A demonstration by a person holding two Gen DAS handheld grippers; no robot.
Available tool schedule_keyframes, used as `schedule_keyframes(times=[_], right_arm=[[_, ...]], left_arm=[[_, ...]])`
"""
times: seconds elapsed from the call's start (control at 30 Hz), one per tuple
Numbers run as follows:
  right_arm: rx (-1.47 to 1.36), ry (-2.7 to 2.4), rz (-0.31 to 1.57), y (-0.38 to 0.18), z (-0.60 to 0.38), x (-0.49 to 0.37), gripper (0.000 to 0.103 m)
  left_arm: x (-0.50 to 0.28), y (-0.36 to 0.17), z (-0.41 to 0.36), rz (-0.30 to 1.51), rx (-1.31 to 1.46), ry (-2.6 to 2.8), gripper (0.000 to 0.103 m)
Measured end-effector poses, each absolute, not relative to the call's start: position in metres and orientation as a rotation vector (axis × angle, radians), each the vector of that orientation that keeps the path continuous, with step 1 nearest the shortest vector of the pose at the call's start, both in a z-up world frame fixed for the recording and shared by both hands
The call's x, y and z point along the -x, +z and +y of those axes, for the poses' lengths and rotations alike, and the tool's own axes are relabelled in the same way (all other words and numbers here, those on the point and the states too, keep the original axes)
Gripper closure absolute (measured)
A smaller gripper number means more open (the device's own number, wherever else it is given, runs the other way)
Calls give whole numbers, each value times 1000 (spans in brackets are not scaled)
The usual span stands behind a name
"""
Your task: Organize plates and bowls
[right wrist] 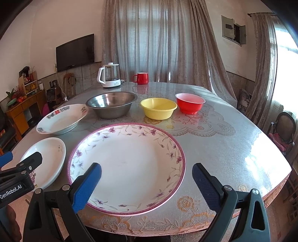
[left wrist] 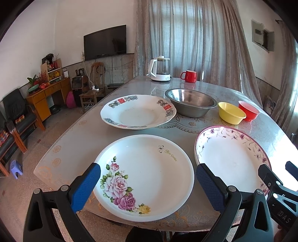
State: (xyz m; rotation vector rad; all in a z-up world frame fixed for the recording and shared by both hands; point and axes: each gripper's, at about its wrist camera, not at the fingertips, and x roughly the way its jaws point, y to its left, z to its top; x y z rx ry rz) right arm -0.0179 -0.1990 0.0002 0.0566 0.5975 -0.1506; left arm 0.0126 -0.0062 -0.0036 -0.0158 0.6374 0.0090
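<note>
In the left wrist view the near rim of the purple-vine plate is hidden behind the left gripper's finger and the right gripper's black body, while the table's near right corner is cut off.

White walls close the room, with a tiled band along their lower part. A dark flat television hangs on the far wall, left of long sheer grey curtains drawn over a window; daylight glows through them. An orange wooden cabinet stands by the left wall, a black armchair beside it, and a small purple stool on the speckled floor. Bright light pours from a side window at the right.
</note>
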Motion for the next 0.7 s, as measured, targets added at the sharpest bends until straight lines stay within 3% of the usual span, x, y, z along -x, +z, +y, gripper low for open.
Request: schedule_keyframes(times=[0.7], right_arm=[[-60,-147,605,-1,-199,18,3]], left_arm=[[-11,-4,-6,641,27,8,0]])
